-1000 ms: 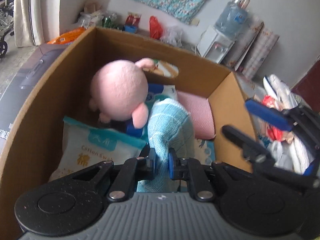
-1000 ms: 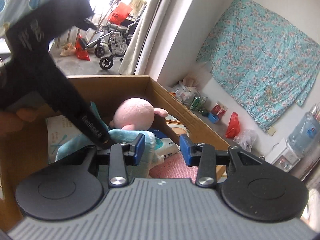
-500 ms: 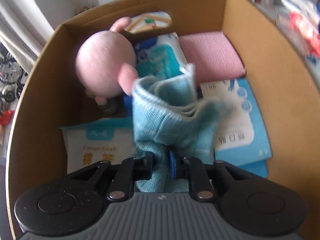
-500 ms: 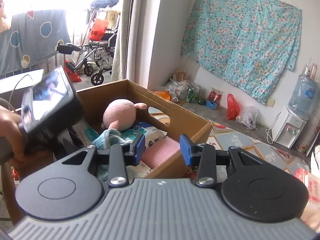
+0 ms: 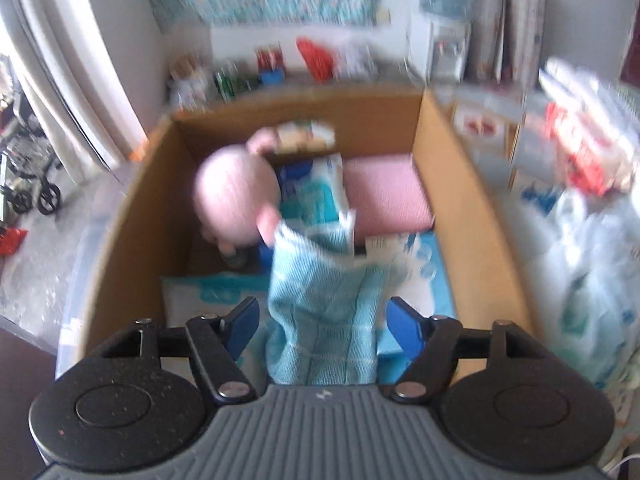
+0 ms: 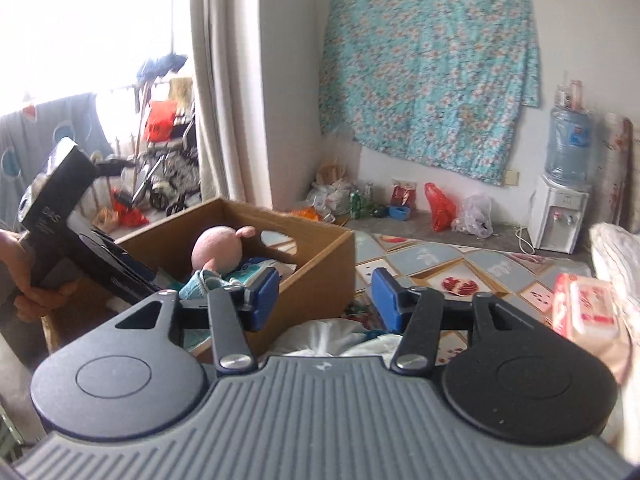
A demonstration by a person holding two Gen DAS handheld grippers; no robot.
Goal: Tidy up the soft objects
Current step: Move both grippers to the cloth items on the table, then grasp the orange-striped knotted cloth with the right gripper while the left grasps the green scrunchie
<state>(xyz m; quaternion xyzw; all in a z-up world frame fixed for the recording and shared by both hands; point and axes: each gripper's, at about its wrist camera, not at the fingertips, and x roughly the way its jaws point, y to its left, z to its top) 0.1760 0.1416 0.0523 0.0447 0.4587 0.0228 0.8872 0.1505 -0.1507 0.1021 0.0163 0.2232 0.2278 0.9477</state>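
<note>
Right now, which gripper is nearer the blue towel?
Left. The left gripper is opening right over the blue towel in the cardboard box; the right gripper, also opening, sits outside the box.

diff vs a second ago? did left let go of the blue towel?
Yes. Left gripper was clamped on the blue towel; its jaws are opening, pads clear. Right gripper swung away from the cardboard box, jaws opening on nothing. Pink plush and pink cloth unmoved.
</note>
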